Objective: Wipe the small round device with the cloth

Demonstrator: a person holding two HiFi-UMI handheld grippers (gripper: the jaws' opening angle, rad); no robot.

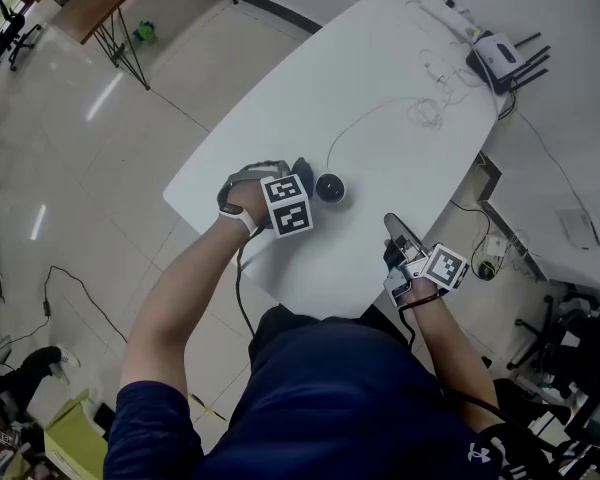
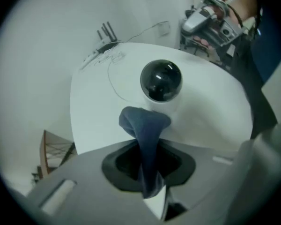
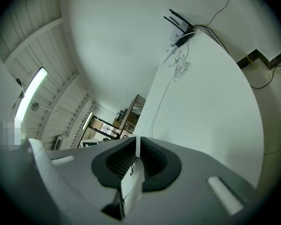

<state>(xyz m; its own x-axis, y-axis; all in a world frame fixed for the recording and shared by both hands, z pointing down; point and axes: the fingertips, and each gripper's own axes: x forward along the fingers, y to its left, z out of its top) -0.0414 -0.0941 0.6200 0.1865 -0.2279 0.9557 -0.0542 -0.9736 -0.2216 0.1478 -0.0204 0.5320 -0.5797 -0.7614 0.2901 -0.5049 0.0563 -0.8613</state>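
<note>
The small round device (image 1: 330, 189), white with a glossy black dome (image 2: 161, 80), stands on the white table (image 1: 380, 148) near its front edge. My left gripper (image 1: 292, 193) points steeply down just left of it and is shut on a dark blue cloth (image 2: 145, 125). The cloth's bunched end hangs against the device's near side. In the left gripper view the left gripper (image 2: 147, 162) pinches the cloth in a narrow fold. My right gripper (image 1: 396, 233) hovers at the table's front right edge, away from the device. Its jaws (image 3: 138, 150) are shut with nothing between them.
A router with black antennas (image 1: 502, 60) and a white power strip (image 1: 446, 11) sit at the table's far end. A thin white cable (image 1: 380, 108) runs from there to the device. The floor drops off past the table's left edge (image 1: 180, 183).
</note>
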